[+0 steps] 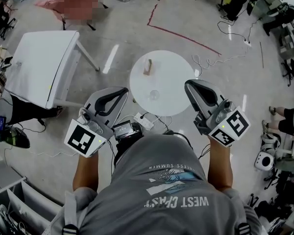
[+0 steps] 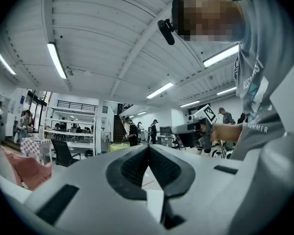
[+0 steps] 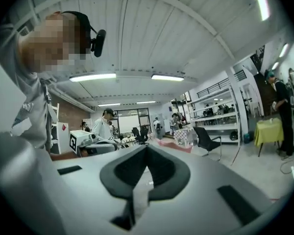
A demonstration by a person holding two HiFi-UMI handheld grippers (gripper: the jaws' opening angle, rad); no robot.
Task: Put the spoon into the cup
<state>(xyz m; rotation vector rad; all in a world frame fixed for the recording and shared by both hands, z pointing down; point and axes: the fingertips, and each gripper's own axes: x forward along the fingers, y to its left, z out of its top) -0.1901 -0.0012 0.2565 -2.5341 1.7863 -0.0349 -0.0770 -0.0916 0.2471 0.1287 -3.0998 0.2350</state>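
Note:
In the head view a small round white table stands on the floor ahead of me. On it lies a light brown spoon toward the far side, and a clear cup stands nearer to me, apart from the spoon. My left gripper is shut and empty, held off the table's near left edge. My right gripper is also shut and empty, at the table's near right edge. Both gripper views look across the room, with the shut left gripper and shut right gripper holding nothing.
A white square table stands at the left. Red tape marks the floor beyond the round table, and cables trail at the right. Someone's legs and equipment sit at the far right. Other people stand far back in the room.

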